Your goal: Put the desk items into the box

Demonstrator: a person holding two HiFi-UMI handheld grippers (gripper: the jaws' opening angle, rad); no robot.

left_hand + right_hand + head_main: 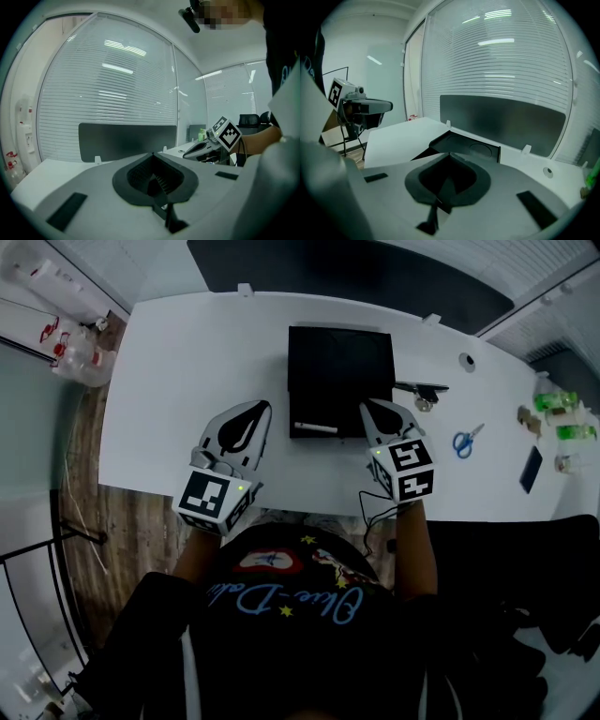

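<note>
An open black box (339, 371) stands in the middle of the white desk (187, 362). A white pen (316, 427) lies inside it along its near side. My left gripper (251, 412) hovers left of the box's near corner, jaws together and empty. At the box's near right corner my right gripper (369, 409) is shut on nothing. The right gripper view has the shut tips (450, 153) over the box (474, 149). In the left gripper view the tips (153, 153) are shut, with the right gripper (206, 147) beyond them.
To the right of the box lie a black clip-like item (420, 388), blue scissors (466, 440), a black phone (531, 470) and green bottles (558, 401). A dark partition (501, 119) runs along the desk's far edge. The person's torso is against the near edge.
</note>
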